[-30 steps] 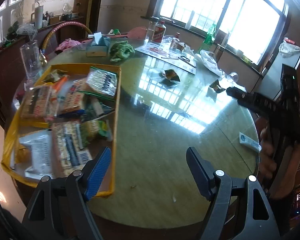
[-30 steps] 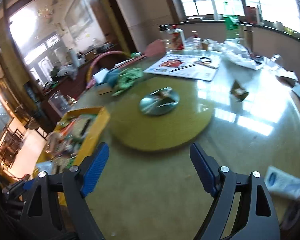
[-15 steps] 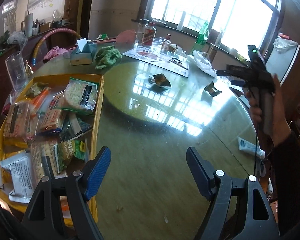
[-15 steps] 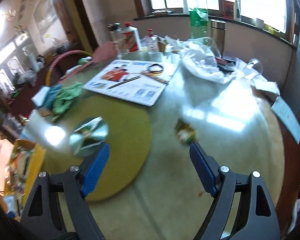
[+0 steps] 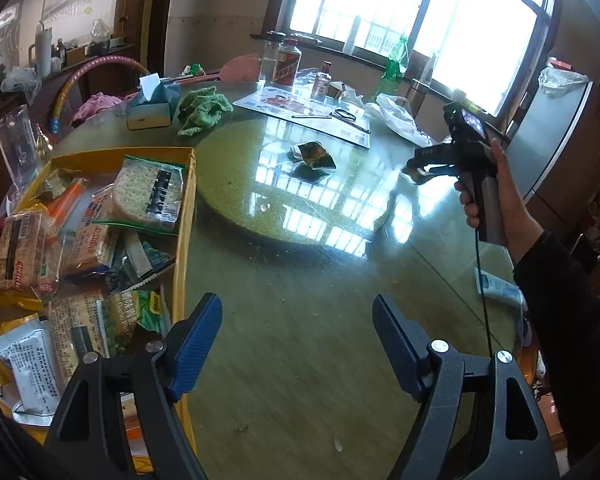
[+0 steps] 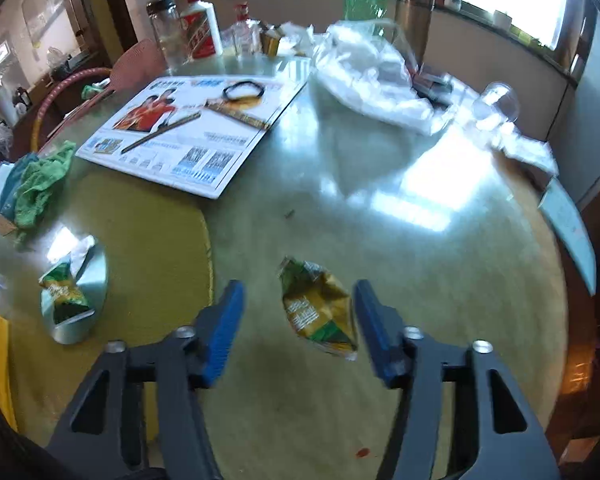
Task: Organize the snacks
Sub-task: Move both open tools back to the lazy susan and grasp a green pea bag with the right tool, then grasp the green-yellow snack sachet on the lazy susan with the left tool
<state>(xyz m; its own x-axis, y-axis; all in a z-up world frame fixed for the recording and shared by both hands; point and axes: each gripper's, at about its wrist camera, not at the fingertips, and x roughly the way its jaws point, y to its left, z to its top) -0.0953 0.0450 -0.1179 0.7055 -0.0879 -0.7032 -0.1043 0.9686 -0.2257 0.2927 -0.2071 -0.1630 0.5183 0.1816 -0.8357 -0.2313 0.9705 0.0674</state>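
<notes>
The right gripper (image 6: 298,322) was positioned above the glass-topped round table (image 6: 380,208), angled downward. Its jaws were closing. A green-and-yellow snack packet (image 6: 320,312) lay flat on the table between the blue pads (image 6: 224,328); the right pad was just beside the packet's edge, and a clear gap remained at the left pad. No firm grip on the packet was visible. In the left wrist view, the right gripper (image 5: 414,170) was seen held in a hand (image 5: 496,196) at the far right of the table, its fingertips blurred.

A second snack packet (image 6: 66,292) was located on the raised turntable (image 6: 152,248), resting on a shiny round reflection, well apart from the first.

The left gripper (image 5: 296,344) was held over bare tabletop with its jaws wide apart and nothing between them. The yellow tray (image 5: 184,216) was positioned just to its left, filled with cracker packs (image 5: 150,194) and other wrapped snacks.

A green cloth (image 6: 40,184) and a printed placemat (image 6: 188,132) lay further back.
</notes>
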